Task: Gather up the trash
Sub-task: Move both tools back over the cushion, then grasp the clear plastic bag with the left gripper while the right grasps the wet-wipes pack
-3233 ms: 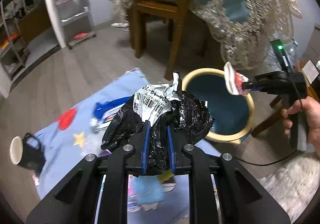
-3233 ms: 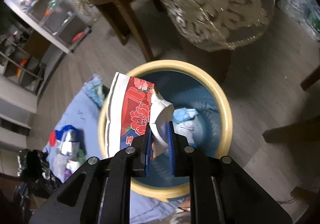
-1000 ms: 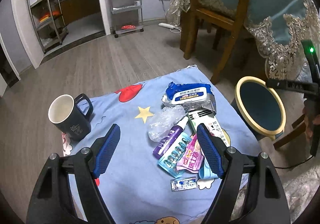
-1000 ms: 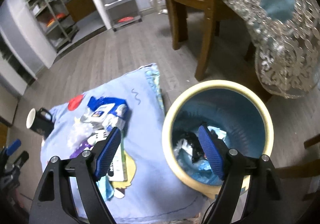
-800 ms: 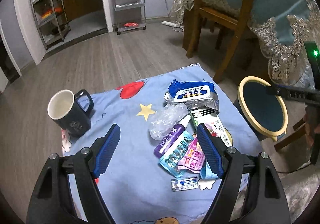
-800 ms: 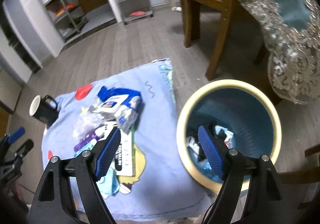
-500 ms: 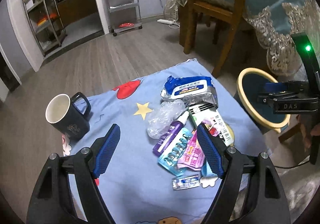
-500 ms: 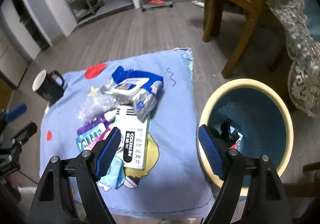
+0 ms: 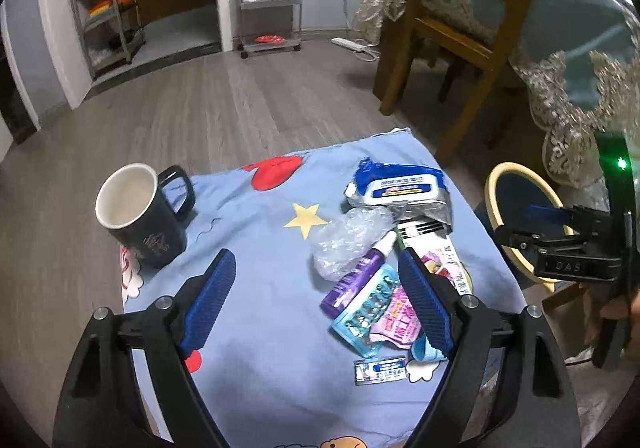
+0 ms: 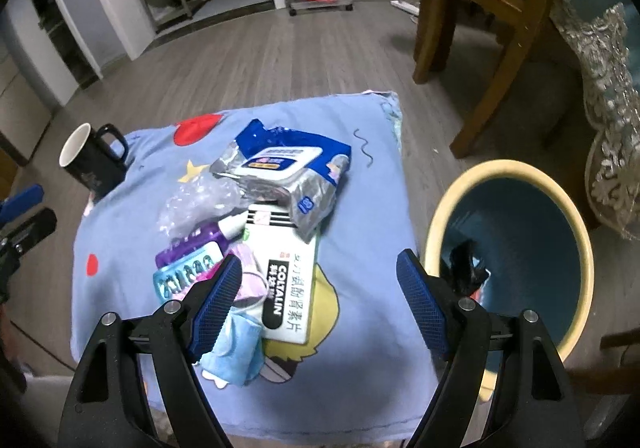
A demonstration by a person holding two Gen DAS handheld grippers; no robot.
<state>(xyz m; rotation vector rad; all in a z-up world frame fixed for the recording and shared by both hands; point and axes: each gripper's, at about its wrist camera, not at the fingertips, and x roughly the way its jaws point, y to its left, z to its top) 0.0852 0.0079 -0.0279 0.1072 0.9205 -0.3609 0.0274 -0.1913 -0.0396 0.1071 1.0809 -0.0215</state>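
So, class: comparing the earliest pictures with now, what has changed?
Both grippers let go: the left gripper dropped its black bag, the right gripper its red wrapper, into the bin. Both swung back, open, over the cloth. The mug stayed put.

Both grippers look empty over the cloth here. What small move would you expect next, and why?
Probably the right gripper lowers onto the white box and closes. Both it and the left gripper are open and hold nothing. The box lies nearly between the right gripper's fingers, on top of the pile and close to the bin, so it looks like the easiest next piece to carry over.
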